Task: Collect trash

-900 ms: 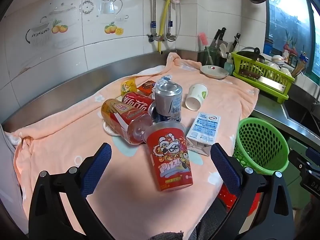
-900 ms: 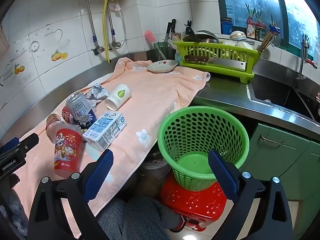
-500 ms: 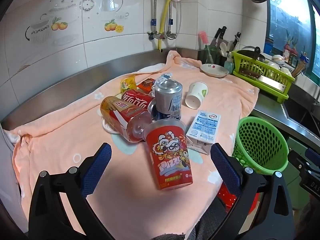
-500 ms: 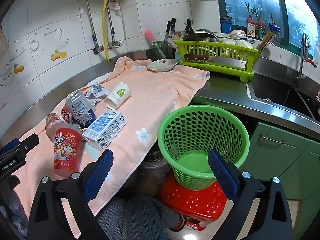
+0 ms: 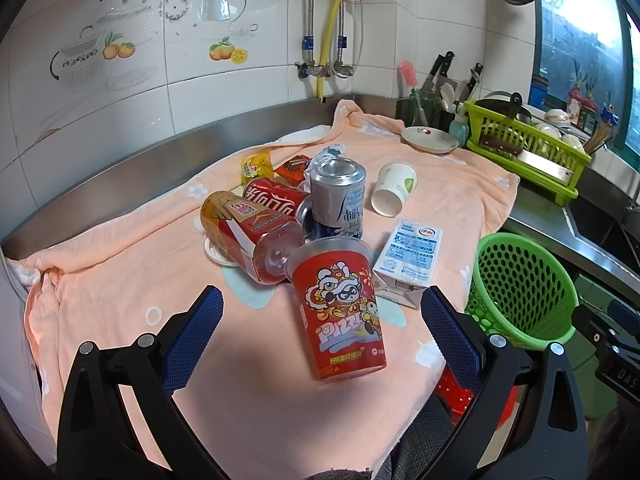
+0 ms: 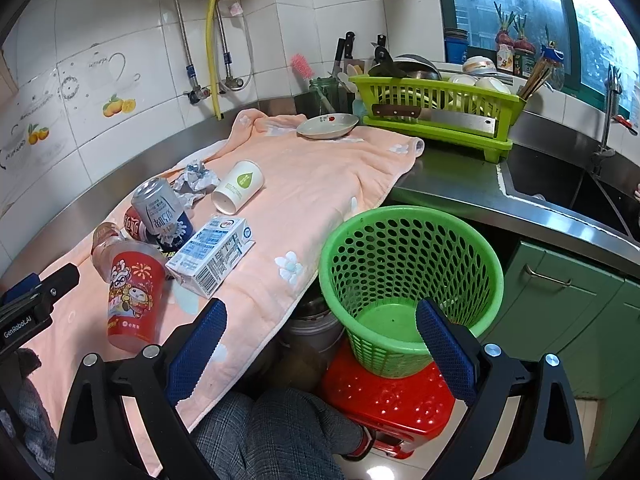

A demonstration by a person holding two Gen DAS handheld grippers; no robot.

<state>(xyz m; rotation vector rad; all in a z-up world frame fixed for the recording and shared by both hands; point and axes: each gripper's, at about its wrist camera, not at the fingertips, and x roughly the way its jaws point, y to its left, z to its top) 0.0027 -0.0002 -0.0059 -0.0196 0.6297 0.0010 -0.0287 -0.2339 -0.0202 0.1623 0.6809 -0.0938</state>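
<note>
Hovering unchanged, red cup [image 5: 340, 312] untouched

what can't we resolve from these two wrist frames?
- Red cola can: left wrist view, mostly hidden behind the tipped bottle and silver can.
- Green basket: its inside is unseen there; the right wrist view shows it empty.
- Red stool: legs hidden.

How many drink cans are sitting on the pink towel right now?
2: a silver can standing upright mid-pile, and a red cola can lying on its side just left of it. The pile could hide more.
</note>
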